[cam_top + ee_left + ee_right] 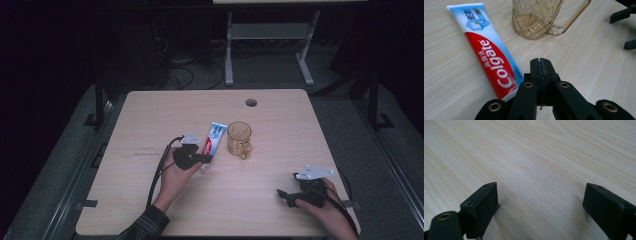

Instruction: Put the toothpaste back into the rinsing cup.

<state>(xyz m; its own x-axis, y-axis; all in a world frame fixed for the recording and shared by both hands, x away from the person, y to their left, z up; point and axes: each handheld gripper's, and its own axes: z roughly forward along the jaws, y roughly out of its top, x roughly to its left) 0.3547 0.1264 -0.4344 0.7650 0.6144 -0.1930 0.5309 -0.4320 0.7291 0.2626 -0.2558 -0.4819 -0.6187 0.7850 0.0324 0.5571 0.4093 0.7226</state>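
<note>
**Left tongs closed beside toothpaste, right tongs spread over bare wood**

Landmark: amber cup [239, 139], upright near the middle of the table [150, 200], handle toward the person.

- Toothpaste tube [212, 141]: flat on the table just left of the cup, not touching it. Crimped end points away from the person, cap end toward them. In the left gripper view the tube [489, 58] runs diagonally, the cup [536, 18] is beyond it to the right.
- Left gripper [206, 159]: left of the cup and nearer the person, at the tube's near end. Jaws pressed together, nothing between them; left gripper view shows the tips [541, 65] meeting just beside the tube. Contact with the tube: can't tell.
- Right gripper [283, 195]: well right of the cup, close to the near edge. Jaws wide apart [540, 195], holding nothing, bare wood between them.
</note>
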